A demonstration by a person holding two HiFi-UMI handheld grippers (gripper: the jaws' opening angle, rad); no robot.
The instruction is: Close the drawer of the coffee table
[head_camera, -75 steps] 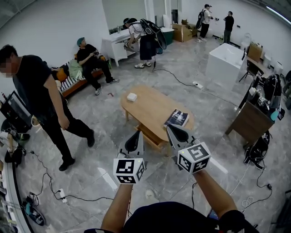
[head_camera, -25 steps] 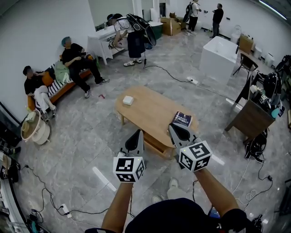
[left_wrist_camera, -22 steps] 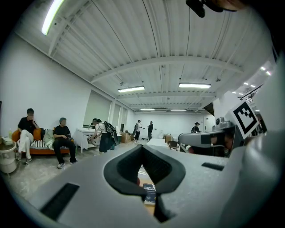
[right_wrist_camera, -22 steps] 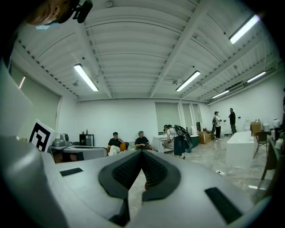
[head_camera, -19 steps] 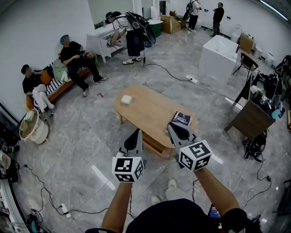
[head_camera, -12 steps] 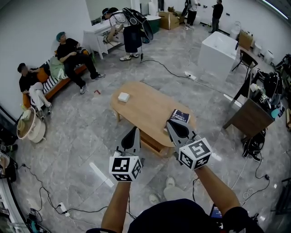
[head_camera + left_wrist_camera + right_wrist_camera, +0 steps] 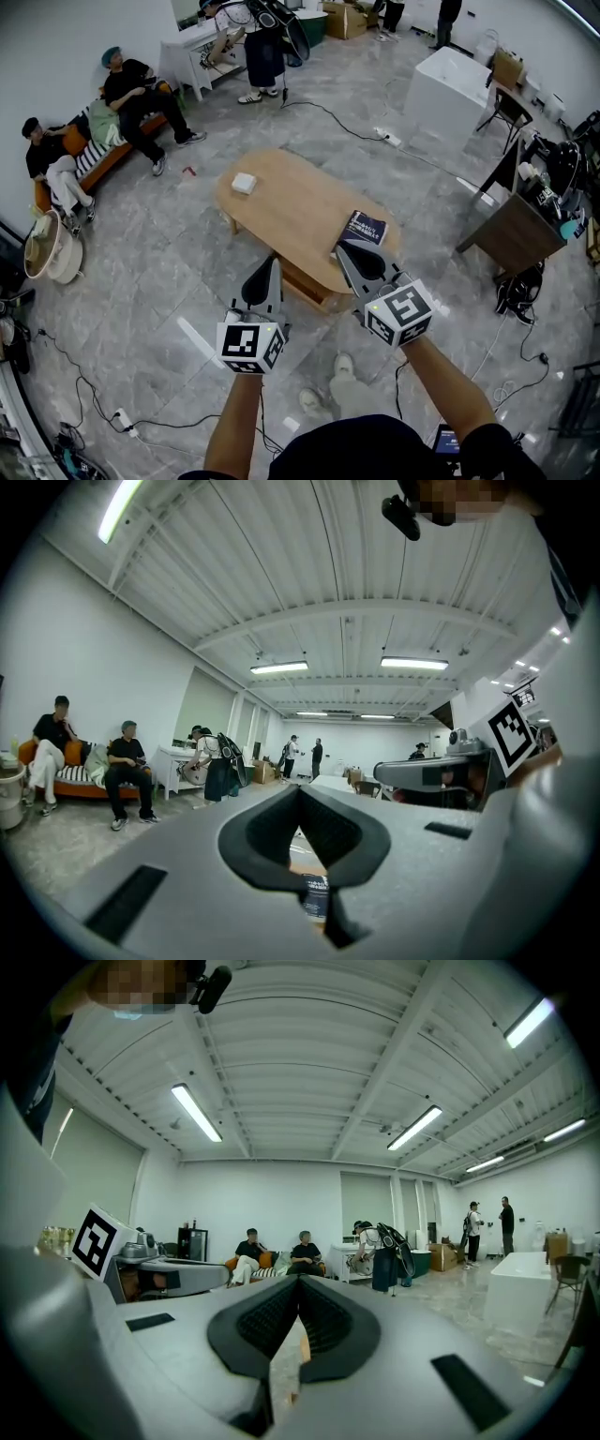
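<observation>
left gripper (image 7: 267, 272) and right gripper (image 7: 349, 255): jaws pressed together, empty, held by the coffee table (image 7: 281, 202) near edge. drawer (image 7: 302, 280) juts out there. dark book (image 7: 364, 228) on top, cover text unreadable.

bare floor (image 7: 178, 272) before coffee table (image 7: 300, 202), book (image 7: 364, 228) atop

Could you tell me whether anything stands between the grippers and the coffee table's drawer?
Nothing visible does. In the head view the left gripper and right gripper hang above open floor short of the drawer; the book lies on the tabletop.
</observation>
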